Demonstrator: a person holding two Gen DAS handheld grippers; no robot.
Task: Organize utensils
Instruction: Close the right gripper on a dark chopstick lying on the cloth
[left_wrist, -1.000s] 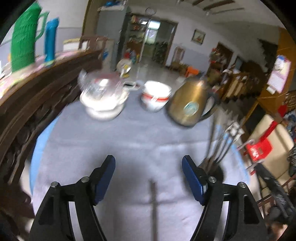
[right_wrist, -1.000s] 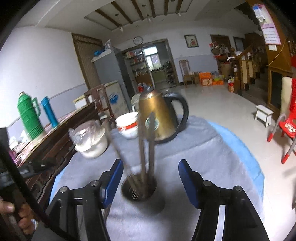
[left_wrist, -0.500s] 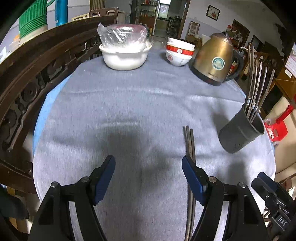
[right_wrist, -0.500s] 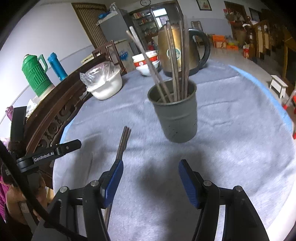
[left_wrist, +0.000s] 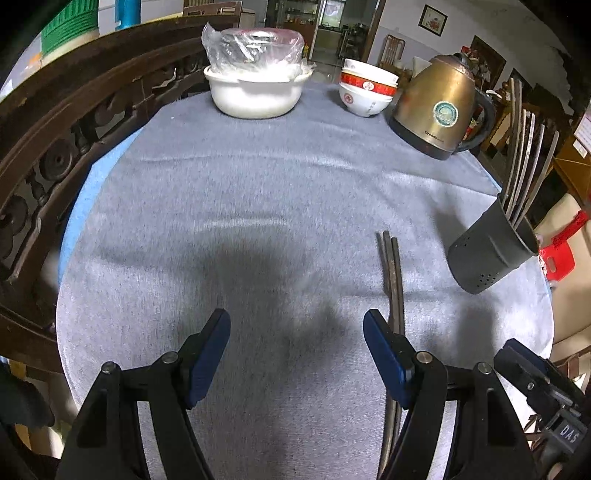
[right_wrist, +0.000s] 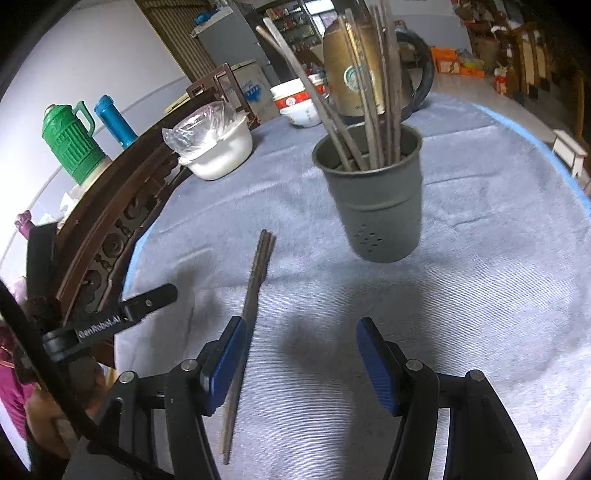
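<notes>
Two grippers, left (left_wrist: 296, 345) and right (right_wrist: 298, 354), hang spread and empty. We judge pickup next: loose chopsticks (right_wrist: 255, 280) go into the holder (right_wrist: 373, 199).

Both wrist views low over the table (left_wrist: 258, 192); shared loose chopsticks (left_wrist: 392, 273), holder (right_wrist: 373, 199).

Both views are sharp in the middle and evenly lit by soft indoor light, somewhat dim. Broad, soft-edged shadows lie on the grey tabletop (left_wrist: 258, 177) just ahead of each claw. A pale sheen streaks the cloth. Fisheye distortion bends the carved wooden rail (left_wrist: 74, 122) and darkens the corners. The plastic-wrapped bowl (right_wrist: 218, 147) glints faintly.
</notes>
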